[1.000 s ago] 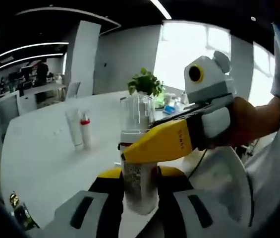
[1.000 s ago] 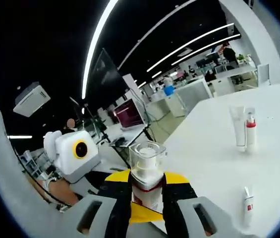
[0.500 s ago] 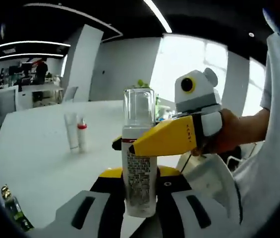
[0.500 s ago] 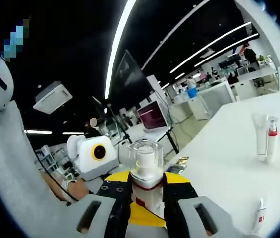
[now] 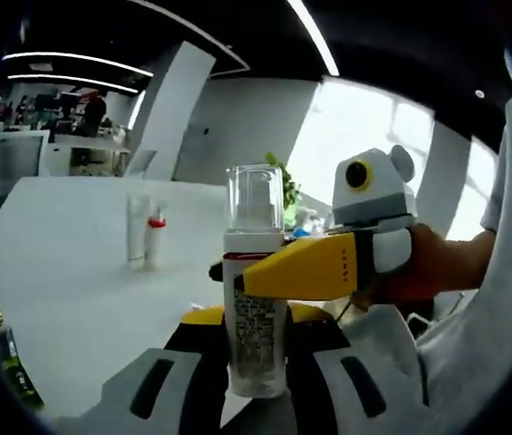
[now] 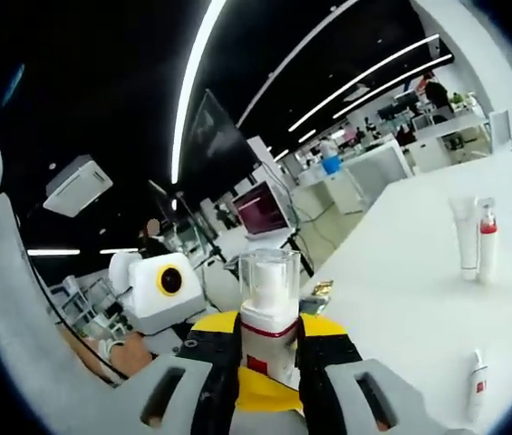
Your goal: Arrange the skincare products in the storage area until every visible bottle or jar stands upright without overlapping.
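Observation:
A white pump bottle (image 5: 256,308) with a clear cap and a red band stands upright between the jaws of my left gripper (image 5: 256,331), which is shut on its body. My right gripper (image 5: 237,272) reaches in from the right, a hand behind it, and its yellow jaws clamp the bottle just under the cap. In the right gripper view the same bottle (image 6: 269,313) sits in my right gripper (image 6: 269,333), with the left gripper's body (image 6: 160,290) off to the left. A white tube (image 5: 136,231) and a red-capped tube (image 5: 155,237) stand side by side on the white table (image 5: 65,272).
A small red-and-white tube (image 6: 476,385) lies flat on the table (image 6: 400,299) at the lower right. A gold-green packet (image 5: 2,358) lies near the table's edge. A potted plant (image 5: 283,186) stands at the far side. Desks and people fill the background.
Both grippers have kept their hold on the pump bottle. Both cameras have tilted and shifted, and the bottle now sits straighter and higher in the left gripper view.

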